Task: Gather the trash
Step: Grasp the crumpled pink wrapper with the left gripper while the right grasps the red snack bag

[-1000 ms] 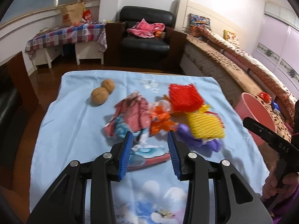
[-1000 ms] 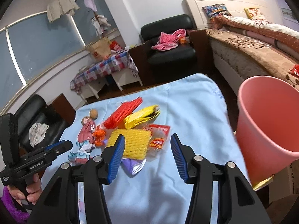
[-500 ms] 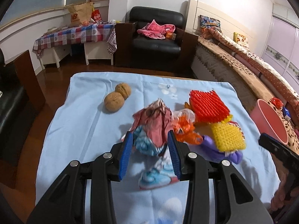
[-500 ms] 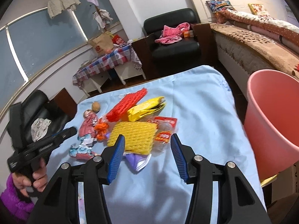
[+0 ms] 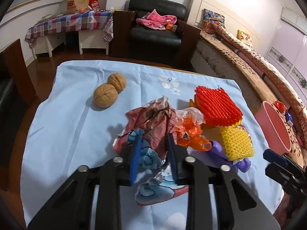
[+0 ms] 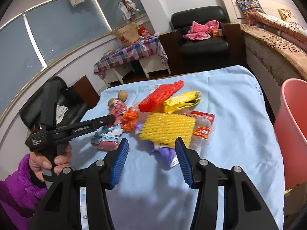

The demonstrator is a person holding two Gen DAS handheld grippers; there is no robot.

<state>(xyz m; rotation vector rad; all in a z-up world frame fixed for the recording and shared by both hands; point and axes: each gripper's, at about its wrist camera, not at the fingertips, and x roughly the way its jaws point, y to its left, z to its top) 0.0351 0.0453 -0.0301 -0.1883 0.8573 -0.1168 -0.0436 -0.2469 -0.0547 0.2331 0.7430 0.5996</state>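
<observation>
On bench [image 5: 63, 126], left tongs [image 5: 153, 149] closing w/ crumpled wrapper [image 5: 151, 118] between pads; right tongs [image 6: 151, 157] open, empty, above purple wrapper [image 6: 167, 153].

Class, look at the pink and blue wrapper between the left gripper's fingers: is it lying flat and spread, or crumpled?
Crumpled. The pink and blue wrapper bunches up in creased folds above the blue cloth, with the left gripper closing around it.

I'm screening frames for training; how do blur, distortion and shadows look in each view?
Left wrist: sharp, with fisheye bending at the edges; the walnuts cast soft shadows. Right wrist: sharp too, with dark corners; the right gripper shadows the cloth below it.
</observation>
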